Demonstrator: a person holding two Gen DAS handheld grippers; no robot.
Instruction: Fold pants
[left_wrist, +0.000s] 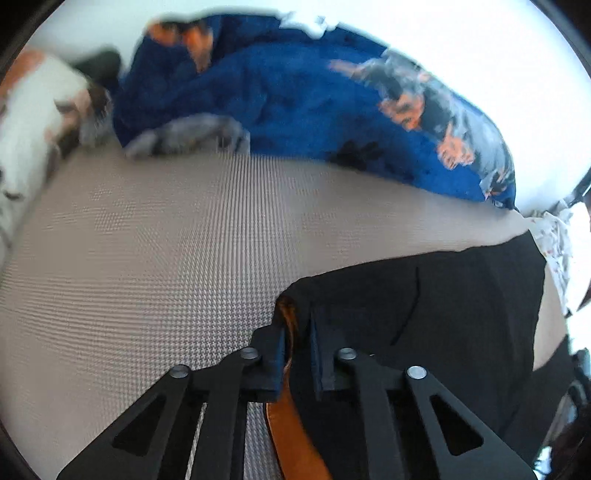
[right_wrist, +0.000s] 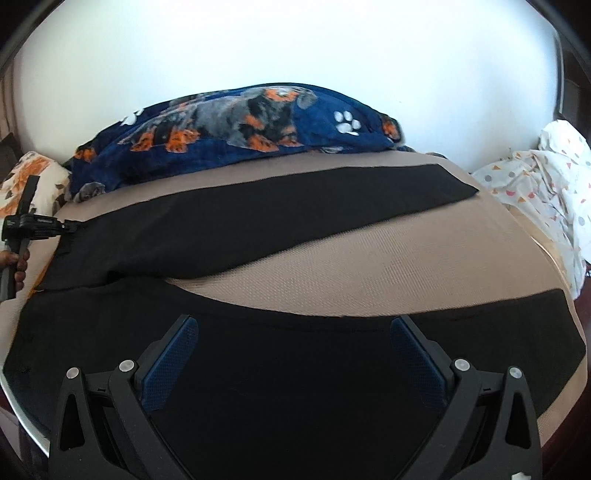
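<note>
A: Where are the pants found, and how are they laid out?

B: They are spread flat on a bed covered in a tan, waffle-textured sheet. Seen from the right wrist, two black legs are splayed apart in a V: the far leg runs long and straight toward the right, its cut end near the blue blanket; the near leg runs across the bottom of the view. The legs are joined at the left, where the waist lies.

A: How is the left gripper set?

B: Its jaws are pressed together on the edge of the black cloth at the waist corner. A strip of orange-brown material, perhaps a lining or a belt, is seen between the pads; which it is cannot be told. From the right wrist view the same tool is seen at the far left, held by a hand.

A: And the right gripper?

B: Its jaws are spread wide, with nothing pinched. It is held just over the near leg, the blue pads to either side of bare black fabric.

A: Which relation is the next move judged to depend on?

B: The long axis of the near leg runs left to right under the right gripper, so a grip there is likely needed before that leg can be carried over onto the far one. The cloth looks thin, matte and limp, so sagging between the two grips should be expected.
</note>
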